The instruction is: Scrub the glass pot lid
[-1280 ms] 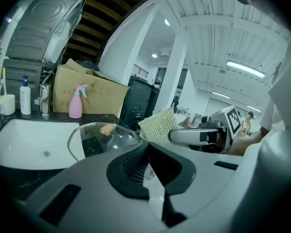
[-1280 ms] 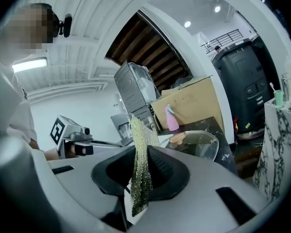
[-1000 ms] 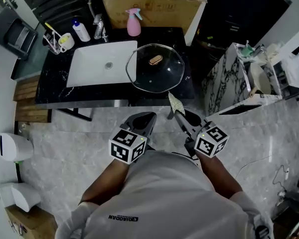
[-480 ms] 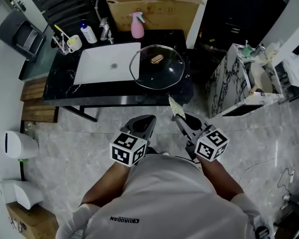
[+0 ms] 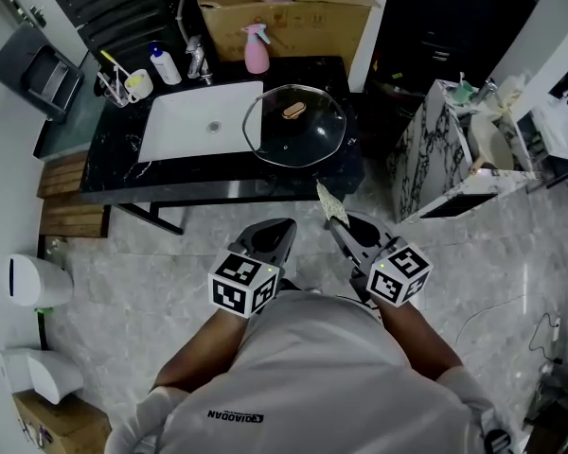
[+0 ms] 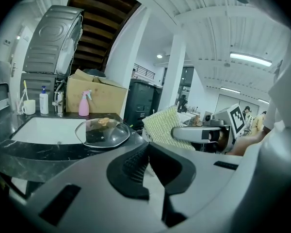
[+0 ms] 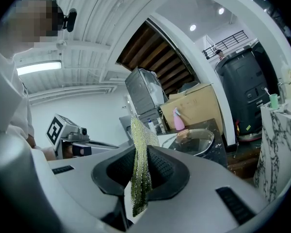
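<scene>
The glass pot lid [image 5: 295,127] with a tan knob rests on the black counter [image 5: 114,170], right of the white sink [image 5: 197,120]; both gripper views show it ahead, lid [image 6: 103,131] and lid [image 7: 192,141]. My right gripper [image 5: 338,222] is shut on a yellow-green scouring pad [image 5: 329,204], which stands upright between its jaws as pad [image 7: 141,166]. My left gripper [image 5: 276,235] is shut with nothing in it. Both hang over the floor, short of the counter's front edge. The left gripper view catches the pad [image 6: 166,126] and right gripper to its right.
A pink spray bottle [image 5: 257,46], a faucet [image 5: 197,61], a white soap bottle [image 5: 165,63] and a cup of brushes [image 5: 133,84] line the counter's back. A cardboard box [image 5: 282,8] stands behind. A marble-patterned cabinet [image 5: 434,149] is at right.
The counter and lid have shifted slightly in the head view; both grippers stay shut and keep their places relative to each other, the pad still clamped.
</scene>
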Demonstrator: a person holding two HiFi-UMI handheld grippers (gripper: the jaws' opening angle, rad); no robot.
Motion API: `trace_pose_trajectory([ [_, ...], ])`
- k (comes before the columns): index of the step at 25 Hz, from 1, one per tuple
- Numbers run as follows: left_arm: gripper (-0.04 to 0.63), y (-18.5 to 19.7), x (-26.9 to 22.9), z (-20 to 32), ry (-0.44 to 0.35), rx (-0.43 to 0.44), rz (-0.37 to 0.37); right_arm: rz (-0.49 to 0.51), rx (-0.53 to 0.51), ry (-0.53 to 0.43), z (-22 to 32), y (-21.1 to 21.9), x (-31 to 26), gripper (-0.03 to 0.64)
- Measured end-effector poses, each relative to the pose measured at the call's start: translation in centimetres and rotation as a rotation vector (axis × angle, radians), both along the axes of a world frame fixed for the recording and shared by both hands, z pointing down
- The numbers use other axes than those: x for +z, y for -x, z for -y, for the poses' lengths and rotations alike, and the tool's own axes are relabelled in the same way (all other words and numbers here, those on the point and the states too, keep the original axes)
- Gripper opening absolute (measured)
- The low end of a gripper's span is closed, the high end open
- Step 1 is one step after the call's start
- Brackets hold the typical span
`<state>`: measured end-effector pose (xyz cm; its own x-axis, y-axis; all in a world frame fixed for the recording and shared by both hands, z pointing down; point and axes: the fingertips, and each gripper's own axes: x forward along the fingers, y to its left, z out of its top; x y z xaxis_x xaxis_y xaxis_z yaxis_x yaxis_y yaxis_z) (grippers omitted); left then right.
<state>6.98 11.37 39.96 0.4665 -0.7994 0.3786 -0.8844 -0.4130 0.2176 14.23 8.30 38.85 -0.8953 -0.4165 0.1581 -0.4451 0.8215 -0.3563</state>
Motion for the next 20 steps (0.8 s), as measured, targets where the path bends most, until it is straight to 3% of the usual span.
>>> trace_pose_trajectory([
  [20, 0.015, -1.4, -1.4, -0.6, -0.044, 0.021, 0.005, -0.010, 0.022, -0.023, -1.1, -1.3, -0.5, 0.086],
])
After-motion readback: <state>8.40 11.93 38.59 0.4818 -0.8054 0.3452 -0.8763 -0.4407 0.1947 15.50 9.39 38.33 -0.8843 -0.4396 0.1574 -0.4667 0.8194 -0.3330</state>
